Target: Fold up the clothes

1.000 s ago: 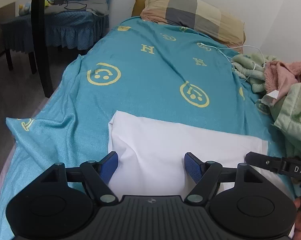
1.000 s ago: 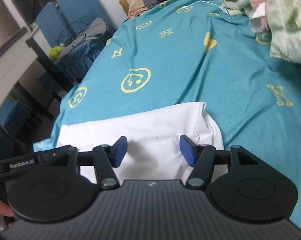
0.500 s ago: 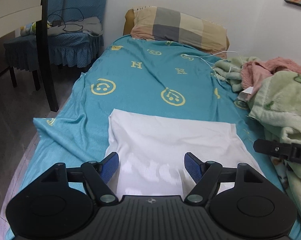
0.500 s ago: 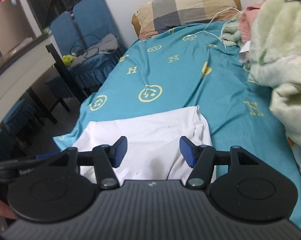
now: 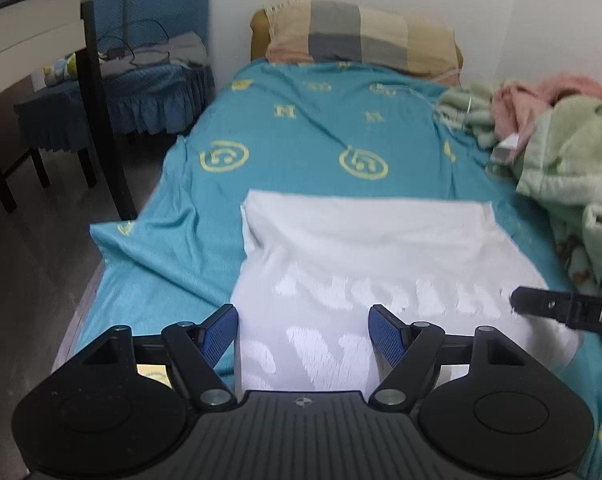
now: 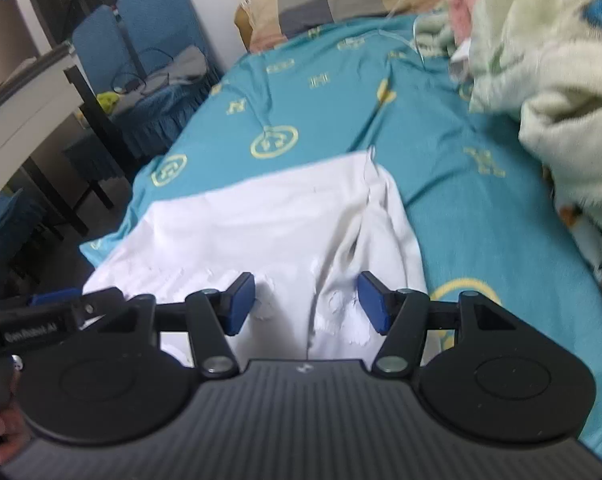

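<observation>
The left gripper [image 5: 303, 330] has its two blue fingers spread wide apart, and nothing is between them. They hang over the near part of the white shirt [image 5: 365, 256]. I cannot tell if they touch the cloth. The right gripper [image 6: 307, 304] is wide open too and holds nothing. Its fingers hang over the near right part of the shirt, where a long crease runs up the cloth.

The shirt lies spread out on the teal bed sheet [image 5: 301, 136], just past both grippers, with its far edge straight across the bed. White letters show faintly on its near part, and they look blurry.

Past the shirt, the sheet has yellow smiley faces and letters on it. To the right of the shirt sits a pile of green and pink blankets [image 5: 561, 148]. At the far end of the bed lies a checked pillow [image 5: 361, 36]. To the left of the bed stands a blue chair [image 5: 141, 80] with cables on its seat.
</observation>
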Tool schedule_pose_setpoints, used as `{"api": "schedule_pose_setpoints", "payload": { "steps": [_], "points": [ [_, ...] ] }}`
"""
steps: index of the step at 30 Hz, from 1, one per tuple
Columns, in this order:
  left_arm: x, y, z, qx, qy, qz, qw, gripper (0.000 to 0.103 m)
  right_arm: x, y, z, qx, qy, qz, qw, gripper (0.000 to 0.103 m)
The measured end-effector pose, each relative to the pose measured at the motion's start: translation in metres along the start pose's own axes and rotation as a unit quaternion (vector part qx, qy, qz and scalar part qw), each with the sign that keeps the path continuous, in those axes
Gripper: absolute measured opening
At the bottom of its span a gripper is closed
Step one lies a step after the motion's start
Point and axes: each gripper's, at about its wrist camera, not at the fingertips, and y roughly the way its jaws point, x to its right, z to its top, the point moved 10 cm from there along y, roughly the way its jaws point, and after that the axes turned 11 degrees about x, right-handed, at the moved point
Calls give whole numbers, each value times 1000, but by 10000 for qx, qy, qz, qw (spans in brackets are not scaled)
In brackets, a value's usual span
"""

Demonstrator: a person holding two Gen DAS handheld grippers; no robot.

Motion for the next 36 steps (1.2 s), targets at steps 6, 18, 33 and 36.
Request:
{"api": "schedule_pose_setpoints", "payload": {
  "steps": [6, 18, 33, 36],
  "points": [
    [1, 6, -13, -137, 110, 11, 9998, 74, 5, 13, -14, -345, 122, 41, 9993, 60],
    [4, -20, -11, -91, 9, -107, 9999, 76, -4, -19, -9, -91, -86, 40, 9999, 60],
    [-3, -30, -23, -605, -940, -162, 9936, 80, -5, -7, -24, -412, -343, -83, 9985, 61],
    [-2, -41, -25, -764, -1749, -546, 9801, 83, -4, -7, -22, -395, -237, -75, 9989, 61]
  ]
}}
